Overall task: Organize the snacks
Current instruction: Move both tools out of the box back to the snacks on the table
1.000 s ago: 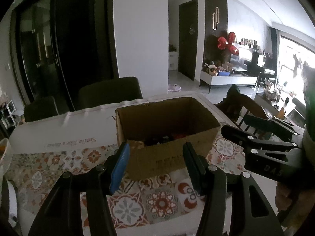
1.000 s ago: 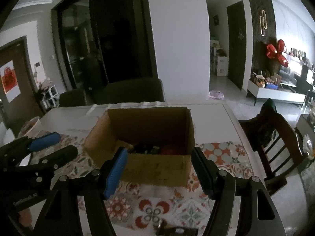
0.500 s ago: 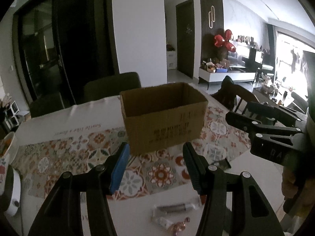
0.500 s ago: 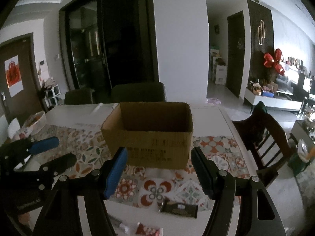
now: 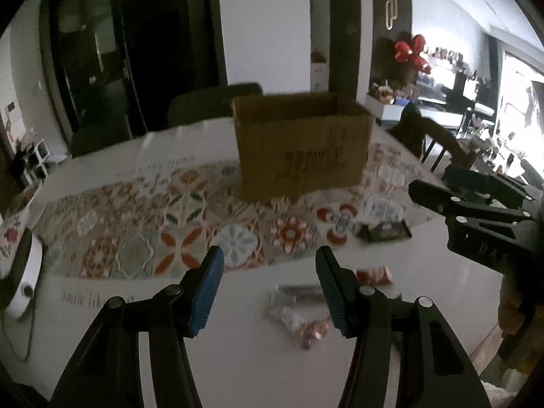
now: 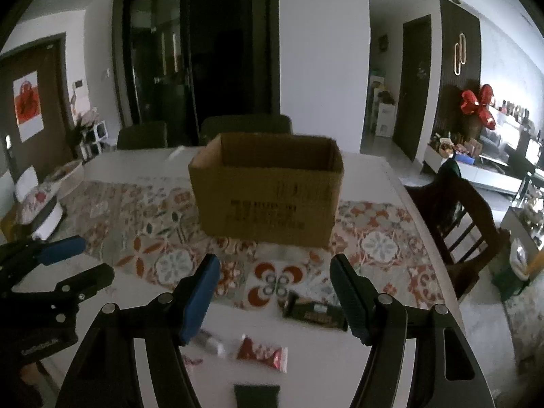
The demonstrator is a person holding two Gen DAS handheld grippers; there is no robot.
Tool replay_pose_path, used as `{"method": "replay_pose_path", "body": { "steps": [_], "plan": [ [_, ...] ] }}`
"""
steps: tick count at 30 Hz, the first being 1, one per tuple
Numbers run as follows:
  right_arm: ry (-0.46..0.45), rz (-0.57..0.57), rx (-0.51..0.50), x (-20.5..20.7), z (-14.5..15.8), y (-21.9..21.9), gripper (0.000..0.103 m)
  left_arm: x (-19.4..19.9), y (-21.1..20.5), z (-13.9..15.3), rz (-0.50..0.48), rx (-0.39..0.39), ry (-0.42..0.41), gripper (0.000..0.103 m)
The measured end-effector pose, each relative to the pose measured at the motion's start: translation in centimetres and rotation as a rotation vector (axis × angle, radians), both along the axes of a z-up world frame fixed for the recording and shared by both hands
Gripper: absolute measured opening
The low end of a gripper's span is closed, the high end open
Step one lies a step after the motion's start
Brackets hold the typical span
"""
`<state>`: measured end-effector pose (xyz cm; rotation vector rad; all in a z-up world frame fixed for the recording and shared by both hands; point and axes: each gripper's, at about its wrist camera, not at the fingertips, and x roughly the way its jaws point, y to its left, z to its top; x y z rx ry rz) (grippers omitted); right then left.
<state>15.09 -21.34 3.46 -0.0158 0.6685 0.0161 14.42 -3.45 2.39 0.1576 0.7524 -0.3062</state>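
An open cardboard box (image 5: 301, 146) (image 6: 268, 190) stands on a patterned mat in the middle of the table. Loose snacks lie on the white tabletop in front of it: a dark bar (image 6: 314, 312) (image 5: 386, 232), a red packet (image 6: 263, 356) (image 5: 374, 276), a silvery wrapper (image 5: 299, 290) (image 6: 209, 339) and a pink sweet (image 5: 311, 333). My left gripper (image 5: 270, 289) is open and empty, hanging above the table just left of the wrappers. My right gripper (image 6: 273, 295) is open and empty too, above the dark bar. Each gripper shows at the edge of the other's view.
A patterned runner (image 6: 146, 238) covers the table's middle. A white device (image 5: 27, 282) and a bowl (image 6: 64, 176) sit at the left end. Dark chairs (image 6: 244, 127) stand behind the table and a wooden chair (image 6: 459, 217) at its right side. A dark flat object (image 6: 256, 396) lies at the near edge.
Both grippers have drawn back from over the box towards the near table edge and sunk. The box's inside is out of sight, and the loose snacks have come into view.
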Motion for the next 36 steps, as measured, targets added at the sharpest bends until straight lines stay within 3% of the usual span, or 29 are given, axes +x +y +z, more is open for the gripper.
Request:
{"method": "replay_pose_path", "body": {
  "steps": [9, 14, 23, 32, 36],
  "plan": [
    [0.103, 0.049, -0.025, -0.9, -3.4, 0.5, 0.068, -0.5, 0.1, -3.8, 0.054, -0.019, 0.149, 0.055],
    [0.205, 0.082, -0.022, -0.5, -5.6, 0.1, 0.068, -0.4, -0.6, -6.0, 0.064, -0.012, 0.223, 0.055],
    [0.392, 0.166, -0.062, 0.8, -9.6, 0.0, 0.068, 1.3, -1.6, -8.9, 0.097, 0.007, 0.295, 0.055],
    [0.490, 0.263, -0.081, 2.5, -12.0, 0.5, 0.068, 2.8, -2.0, -10.6, 0.133, 0.013, 0.336, 0.055],
    [0.495, 0.278, -0.102, 3.1, -12.7, 0.8, 0.068, 3.4, -2.1, -11.3, 0.140, 0.006, 0.361, 0.055]
  ]
}}
